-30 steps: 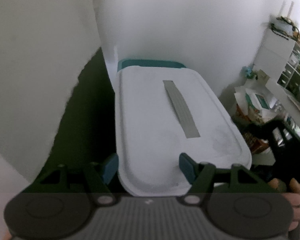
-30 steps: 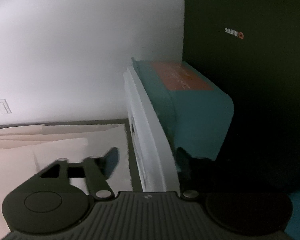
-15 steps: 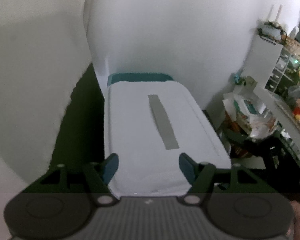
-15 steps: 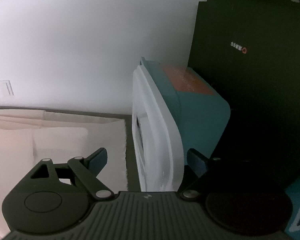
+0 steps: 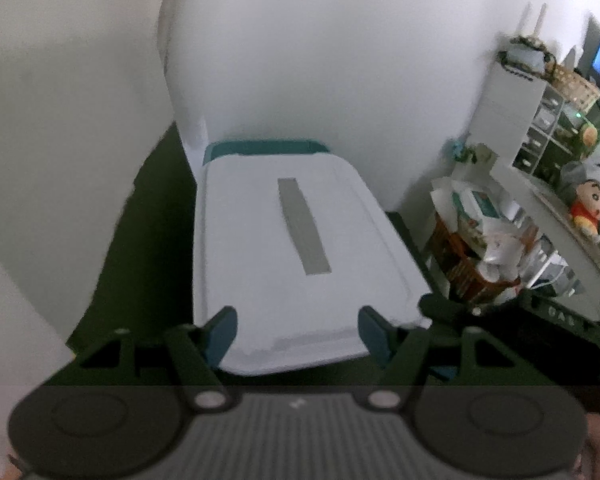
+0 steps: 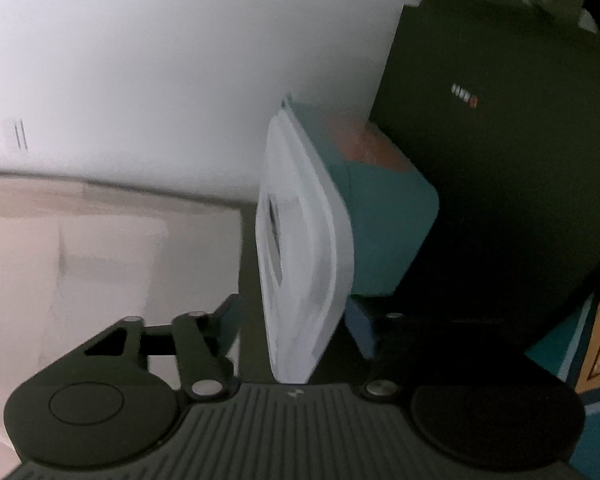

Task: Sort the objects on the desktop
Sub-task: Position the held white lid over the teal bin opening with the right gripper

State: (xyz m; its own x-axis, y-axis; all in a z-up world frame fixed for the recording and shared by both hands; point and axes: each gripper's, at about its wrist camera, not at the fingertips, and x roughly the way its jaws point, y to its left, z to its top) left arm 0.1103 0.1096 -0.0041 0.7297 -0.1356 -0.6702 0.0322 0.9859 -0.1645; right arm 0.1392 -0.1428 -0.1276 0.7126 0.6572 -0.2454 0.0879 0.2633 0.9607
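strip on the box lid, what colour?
Grey, on the white lid; the strip shows best in the left wrist view.

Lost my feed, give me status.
Left gripper open over white lid. Right gripper open, straddling lid's edge. Teal box underneath. Black panel close behind.

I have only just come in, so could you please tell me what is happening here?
A person holds a gripper in each hand around a teal storage box with a white lid. The left gripper and the right gripper are both open, with the lid's edge between their fingers. Neither has closed on it.
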